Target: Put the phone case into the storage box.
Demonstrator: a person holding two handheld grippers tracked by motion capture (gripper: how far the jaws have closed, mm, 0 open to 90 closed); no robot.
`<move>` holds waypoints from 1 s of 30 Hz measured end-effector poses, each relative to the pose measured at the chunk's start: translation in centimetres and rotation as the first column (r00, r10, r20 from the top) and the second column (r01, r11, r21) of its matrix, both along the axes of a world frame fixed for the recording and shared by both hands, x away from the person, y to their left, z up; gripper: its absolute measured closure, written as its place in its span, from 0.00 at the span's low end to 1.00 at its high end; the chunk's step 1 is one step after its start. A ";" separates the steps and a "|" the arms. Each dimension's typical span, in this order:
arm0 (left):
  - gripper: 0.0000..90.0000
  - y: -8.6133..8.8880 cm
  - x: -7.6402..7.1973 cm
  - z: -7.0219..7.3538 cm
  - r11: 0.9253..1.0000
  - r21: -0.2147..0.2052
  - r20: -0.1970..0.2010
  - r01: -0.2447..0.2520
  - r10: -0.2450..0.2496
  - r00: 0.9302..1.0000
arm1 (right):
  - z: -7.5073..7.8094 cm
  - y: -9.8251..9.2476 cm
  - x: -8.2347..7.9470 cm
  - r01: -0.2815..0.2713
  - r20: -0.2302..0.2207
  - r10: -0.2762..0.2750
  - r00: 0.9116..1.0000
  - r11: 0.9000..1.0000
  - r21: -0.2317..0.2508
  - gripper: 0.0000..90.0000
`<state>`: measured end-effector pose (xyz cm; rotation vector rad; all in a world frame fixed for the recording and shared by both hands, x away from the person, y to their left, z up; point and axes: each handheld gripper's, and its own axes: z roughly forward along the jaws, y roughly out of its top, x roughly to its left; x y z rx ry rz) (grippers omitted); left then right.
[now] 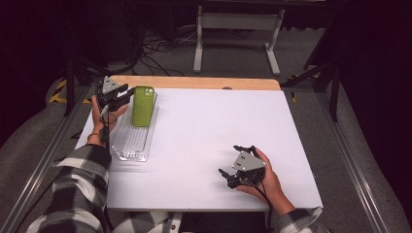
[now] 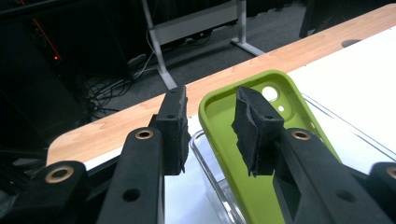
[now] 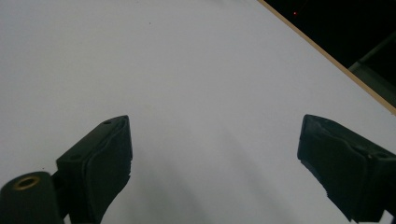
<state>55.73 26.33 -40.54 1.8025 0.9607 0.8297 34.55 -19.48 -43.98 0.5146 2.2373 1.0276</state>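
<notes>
A lime-green phone case [image 1: 144, 106] lies hollow side up with its camera cut-out at the far end, resting on a clear plastic tray [image 1: 131, 143] at the table's left. My left gripper [image 1: 126, 95] is at the case's far left corner. In the left gripper view, the case's left rim [image 2: 208, 116] runs between the two pads, one pad outside the case and one inside its hollow [image 2: 243, 186]. There is a gap on each side, so my left gripper [image 2: 211, 95] is open. My right gripper [image 1: 232, 160] rests low near the table's front right, open over bare white surface [image 3: 212, 140].
The white tabletop [image 1: 218, 121] has a wooden strip [image 1: 204, 82] along its far edge. Beyond it are the legs of a white stand [image 1: 233, 29] and cables on grey carpet. Metal rails run along both sides of the table.
</notes>
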 end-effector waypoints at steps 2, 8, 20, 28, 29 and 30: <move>0.72 0.0 -0.2 0.2 1.000 0.000 0.008 0.004 -0.004 1.000 | 0.1 0.0 0.0 0.003 -0.002 -0.003 1.000 1.000 0.006 0.12; 0.72 -0.2 -0.8 0.7 1.000 -0.002 0.027 0.014 -0.014 1.000 | 0.2 -0.2 0.0 0.006 0.001 -0.006 1.000 1.000 0.021 0.12; 0.72 0.1 -2.1 1.3 0.999 -0.005 0.053 0.033 -0.033 0.998 | 0.3 -0.2 0.0 0.013 0.006 -0.013 1.000 0.999 0.044 0.12; 0.72 0.1 -2.7 1.8 0.999 -0.019 0.059 0.051 -0.050 0.997 | 0.5 -0.4 0.0 0.018 0.017 -0.019 1.000 0.998 0.062 0.12; 0.72 0.0 -2.8 1.8 0.998 -0.025 0.066 0.049 -0.047 0.997 | 0.5 -0.4 0.0 0.019 0.014 -0.020 1.000 0.998 0.062 0.12; 0.71 0.0 -2.9 1.8 0.998 -0.023 0.066 0.052 -0.050 0.997 | 0.5 -0.4 0.0 0.018 0.017 -0.019 1.000 0.998 0.062 0.12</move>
